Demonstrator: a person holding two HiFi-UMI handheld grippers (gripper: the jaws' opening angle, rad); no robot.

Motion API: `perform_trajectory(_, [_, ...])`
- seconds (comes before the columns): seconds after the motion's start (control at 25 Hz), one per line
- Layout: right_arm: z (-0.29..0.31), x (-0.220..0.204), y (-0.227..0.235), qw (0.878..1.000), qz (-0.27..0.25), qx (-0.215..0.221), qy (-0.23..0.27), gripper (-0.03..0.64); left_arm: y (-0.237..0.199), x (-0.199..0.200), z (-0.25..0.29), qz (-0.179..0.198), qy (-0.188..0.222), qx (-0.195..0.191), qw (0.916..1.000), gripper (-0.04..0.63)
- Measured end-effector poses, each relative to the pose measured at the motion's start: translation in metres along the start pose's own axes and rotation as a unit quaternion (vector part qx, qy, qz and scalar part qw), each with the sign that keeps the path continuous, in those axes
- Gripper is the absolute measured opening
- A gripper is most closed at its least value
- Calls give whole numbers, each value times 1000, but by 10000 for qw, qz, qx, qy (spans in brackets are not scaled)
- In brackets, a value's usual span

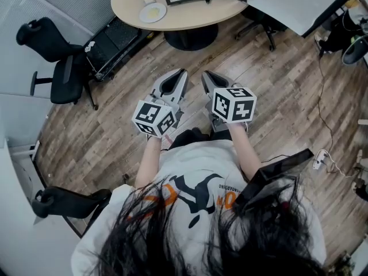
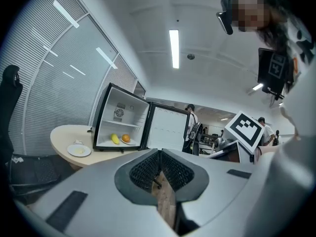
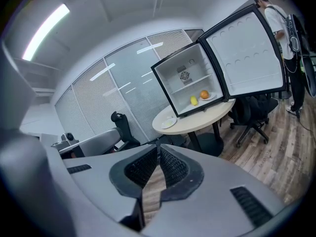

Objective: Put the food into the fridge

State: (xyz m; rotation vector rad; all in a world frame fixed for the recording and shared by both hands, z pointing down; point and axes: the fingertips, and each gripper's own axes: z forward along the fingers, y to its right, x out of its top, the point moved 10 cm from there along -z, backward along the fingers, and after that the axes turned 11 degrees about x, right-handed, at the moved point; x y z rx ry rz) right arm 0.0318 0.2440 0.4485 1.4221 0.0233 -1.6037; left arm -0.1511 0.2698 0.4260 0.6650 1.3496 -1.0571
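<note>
The yellow fruit (image 2: 114, 138) and orange (image 2: 126, 138) are sitting inside the open fridge (image 2: 121, 113). A plate (image 2: 79, 150) of food is waiting just beside the fridge. Well apart from it, the left gripper (image 2: 159, 152) and right gripper (image 3: 158, 147) are hovering clenched and empty, so fetching that plate is probably coming next.

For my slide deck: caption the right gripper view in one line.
Right gripper, shut and empty, faces the open fridge on a round table, fruit inside.
</note>
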Motion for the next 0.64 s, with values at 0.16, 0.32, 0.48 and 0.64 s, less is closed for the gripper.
perform_trajectory(0.16, [-1,5,7,10000,31,-20,20,32,2,3,8,29,-8,-37,10000,25])
perform_trajectory(0.32, [1,9,12,10000,53,-42,18,32,1,5,14,33,-10,-29,10000,25])
perform_trajectory(0.48, [3,12,17,10000,72,-33,23,32,0,4,19,37,-31,-15,10000,25])
perform_trajectory(0.64, [5,14,23,10000,62,-60,25,32,-1,4,25,25,-26,7,10000,25])
